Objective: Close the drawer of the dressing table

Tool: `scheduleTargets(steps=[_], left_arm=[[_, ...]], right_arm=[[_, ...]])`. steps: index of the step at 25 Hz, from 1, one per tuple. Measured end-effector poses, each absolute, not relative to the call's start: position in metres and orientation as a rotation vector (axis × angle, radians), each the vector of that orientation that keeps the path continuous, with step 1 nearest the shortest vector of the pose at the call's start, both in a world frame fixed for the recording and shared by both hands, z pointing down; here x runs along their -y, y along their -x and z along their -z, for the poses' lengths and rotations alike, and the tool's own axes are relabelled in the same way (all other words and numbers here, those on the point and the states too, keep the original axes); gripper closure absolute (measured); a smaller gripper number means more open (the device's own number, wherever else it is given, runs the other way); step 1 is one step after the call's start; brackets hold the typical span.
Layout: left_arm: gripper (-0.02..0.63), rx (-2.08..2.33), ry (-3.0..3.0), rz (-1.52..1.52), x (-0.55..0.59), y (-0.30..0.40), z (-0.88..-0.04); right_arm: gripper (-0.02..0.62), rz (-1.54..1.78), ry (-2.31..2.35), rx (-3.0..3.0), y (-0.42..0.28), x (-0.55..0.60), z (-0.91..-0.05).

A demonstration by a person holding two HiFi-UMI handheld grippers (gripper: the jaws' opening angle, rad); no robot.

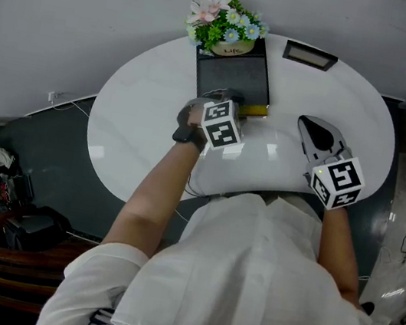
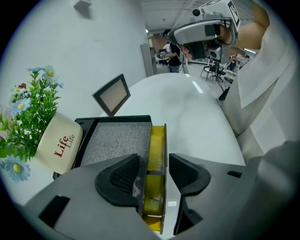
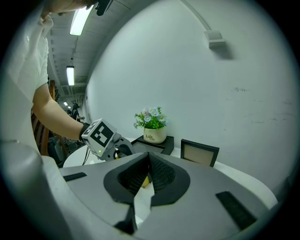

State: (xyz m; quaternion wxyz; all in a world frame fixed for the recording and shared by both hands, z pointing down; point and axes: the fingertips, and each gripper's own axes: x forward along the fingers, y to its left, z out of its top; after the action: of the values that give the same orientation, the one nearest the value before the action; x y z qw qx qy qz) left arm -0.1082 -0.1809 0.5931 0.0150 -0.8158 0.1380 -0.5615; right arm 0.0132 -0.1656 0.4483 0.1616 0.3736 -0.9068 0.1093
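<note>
white table (image 1: 130,133), yellow drawer (image 2: 157,150) ajar

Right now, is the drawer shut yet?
Not yet. Done: the left gripper is at the yellow drawer, fingers open either side of it. In hand: nothing gripped; the right gripper is shut and empty. Left: the drawer sticks out of the dressing table, so it needs pushing in.

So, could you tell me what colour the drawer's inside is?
Yellow inside the drawer, clearest in left gripper view.
</note>
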Motion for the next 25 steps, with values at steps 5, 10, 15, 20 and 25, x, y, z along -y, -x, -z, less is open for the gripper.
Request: scheduleTargets(steps=[5, 10, 15, 20, 25], left_arm=[[0.394, -0.45, 2.5, 1.753, 0.183, 0.109, -0.595], [0.399, -0.444, 2.507, 1.759, 0.183, 0.109, -0.595], [0.426, -0.452, 2.525, 1.759, 0.186, 0.109, -0.593], [0.495, -0.498, 2.542, 1.759, 0.193, 0.11, -0.589], [0.512, -0.504, 2.557, 1.761, 0.194, 0.111, -0.587]], right_arm=[[0.586, -0.314, -1.067, 2.59, -0.013, 0.166, -0.449], [0.586, -0.313, -1.068, 2.59, -0.013, 0.166, -0.449], [0.586, -0.315, -1.069, 2.586, -0.014, 0.165, -0.45], [0.586, -0.316, -1.071, 2.586, -0.015, 0.164, -0.45], [0.586, -0.316, -1.072, 2.583, -0.015, 0.165, -0.449]])
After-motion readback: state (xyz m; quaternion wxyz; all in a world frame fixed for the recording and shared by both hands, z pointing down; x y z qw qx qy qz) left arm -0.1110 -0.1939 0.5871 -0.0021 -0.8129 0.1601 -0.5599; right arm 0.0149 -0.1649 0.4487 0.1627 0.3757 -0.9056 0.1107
